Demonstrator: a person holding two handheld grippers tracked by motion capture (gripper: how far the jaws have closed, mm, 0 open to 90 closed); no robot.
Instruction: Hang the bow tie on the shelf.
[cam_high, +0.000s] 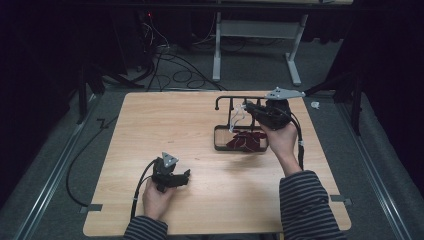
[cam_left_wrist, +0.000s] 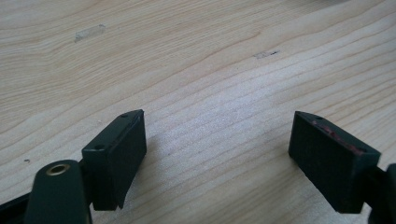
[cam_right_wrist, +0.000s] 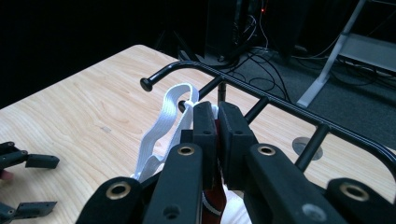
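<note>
We saw the right gripper (cam_high: 248, 107) up over the black rack (cam_high: 240, 120) at the far right of the table (cam_high: 165, 130), its 2 jaws pressed together on a white strap (cam_right_wrist: 163, 123). In the right gripper view the strap looped up beside the rack's curved top bar, close to its knobbed end, and a bit of red-and-white fabric (cam_right_wrist: 212, 207) was pinched low between the pads. From the high view we made out dark red cloth (cam_high: 246, 141) lying in the rack's tray, under that gripper. The left gripper (cam_high: 186, 176) rested low over the near left of the table, well apart from the rack; we saw its 2 jaws spread wide, with bare wood between them.
</note>
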